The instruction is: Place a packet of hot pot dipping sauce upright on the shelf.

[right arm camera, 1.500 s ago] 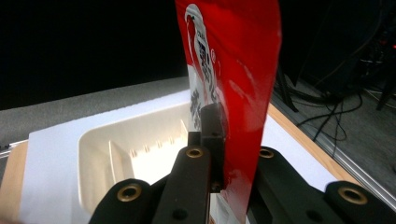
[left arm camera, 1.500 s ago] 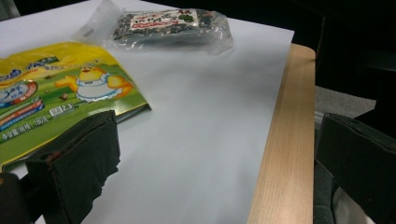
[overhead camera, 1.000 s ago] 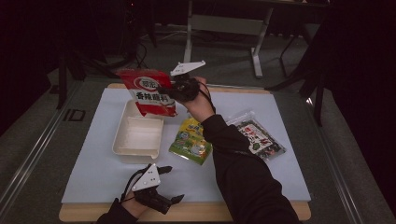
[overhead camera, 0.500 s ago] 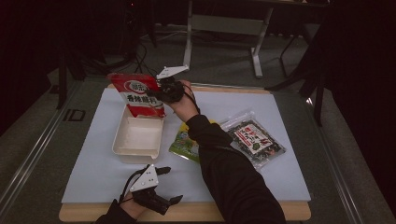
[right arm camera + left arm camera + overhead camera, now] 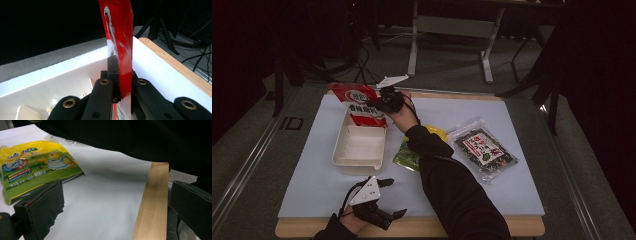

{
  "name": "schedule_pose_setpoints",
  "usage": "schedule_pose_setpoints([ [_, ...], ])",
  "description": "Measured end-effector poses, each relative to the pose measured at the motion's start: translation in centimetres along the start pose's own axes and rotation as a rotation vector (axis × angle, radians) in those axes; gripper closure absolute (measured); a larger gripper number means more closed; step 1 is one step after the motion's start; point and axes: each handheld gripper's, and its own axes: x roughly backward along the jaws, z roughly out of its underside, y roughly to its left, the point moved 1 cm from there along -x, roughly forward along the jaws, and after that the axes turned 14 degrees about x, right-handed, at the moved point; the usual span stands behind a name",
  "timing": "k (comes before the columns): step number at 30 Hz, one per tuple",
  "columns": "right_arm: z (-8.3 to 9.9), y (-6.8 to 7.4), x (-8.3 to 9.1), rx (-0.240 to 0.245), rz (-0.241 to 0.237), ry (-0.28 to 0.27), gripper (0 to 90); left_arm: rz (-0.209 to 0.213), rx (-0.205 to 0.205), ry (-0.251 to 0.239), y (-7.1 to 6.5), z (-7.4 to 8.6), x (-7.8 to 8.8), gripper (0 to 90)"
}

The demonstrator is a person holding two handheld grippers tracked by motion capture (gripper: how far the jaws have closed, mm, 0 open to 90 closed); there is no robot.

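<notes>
Near edge of the counter: left hand-held gripper rests low by the wooden lip, jaws spread wide with nothing between them — parked out of the way, by the look of it, leaving the work to the other hand. In its own view the jaws frame bare white surface and the wood edge.

Mid-counter: green-and-yellow snack pouch lies flat, partly under the person's dark sleeve, which crosses it on the way forward. To the right, well apart, a clear packet of dark seaweed-like snack lies flat too — both probably waiting their turn.

Left of the pouch: white tray, open side up, nothing visible in it.

Far end: right hand-held gripper pinched tight on the red snack bag, gripped at one edge so the bag hangs free. Its own view shows the bag on edge between the closed jaws, directly above the tray's far wall. Held that way, likely so it can drop in lengthwise.
</notes>
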Motion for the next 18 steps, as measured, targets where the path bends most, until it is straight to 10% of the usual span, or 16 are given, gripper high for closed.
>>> schedule_pose_setpoints([
  [18,0.21,0.93,-0.16,-0.034,0.016,-0.004,90.0,0.003,-0.003,0.011,-0.05,0.05,-0.11,1.2],
])
